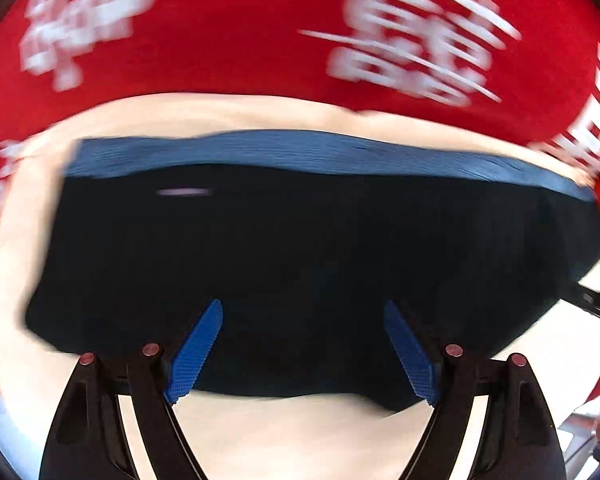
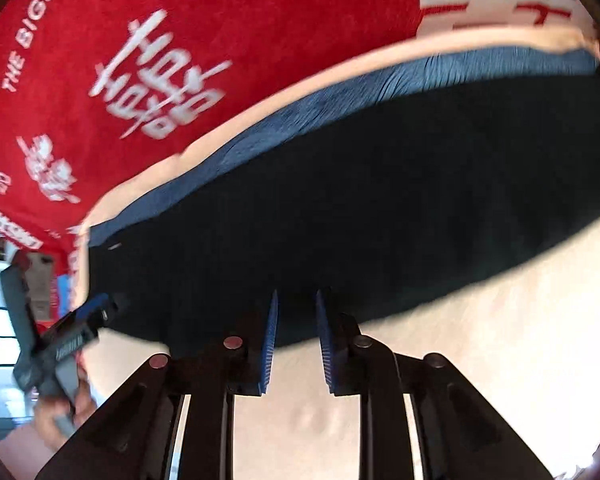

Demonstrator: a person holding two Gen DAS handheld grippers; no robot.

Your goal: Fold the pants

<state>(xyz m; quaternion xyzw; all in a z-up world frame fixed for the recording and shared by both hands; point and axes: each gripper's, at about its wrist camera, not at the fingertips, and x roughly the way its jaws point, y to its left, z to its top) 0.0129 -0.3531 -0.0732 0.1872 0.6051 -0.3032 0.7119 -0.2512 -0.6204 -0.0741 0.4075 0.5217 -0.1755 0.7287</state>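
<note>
The pants [image 1: 300, 248] lie folded as a dark navy slab with a lighter blue ribbed waistband [image 1: 284, 152] along the far edge, on a cream surface [image 1: 284, 432]. My left gripper [image 1: 302, 312] is open, its blue pads spread wide just over the near edge of the pants, holding nothing. In the right wrist view the same pants [image 2: 360, 208] run diagonally, waistband [image 2: 300, 120] on the far side. My right gripper [image 2: 296, 300] is open with a narrow gap, tips at the near edge of the pants, nothing between the pads. The left gripper [image 2: 84, 316] shows at the pants' left end.
A red cloth with white lettering [image 1: 240, 32] covers the area beyond the cream surface; it also shows in the right wrist view [image 2: 160, 60]. A hand [image 2: 60, 416] holds the left tool at lower left. The right gripper's tip [image 1: 596, 304] enters at the right edge.
</note>
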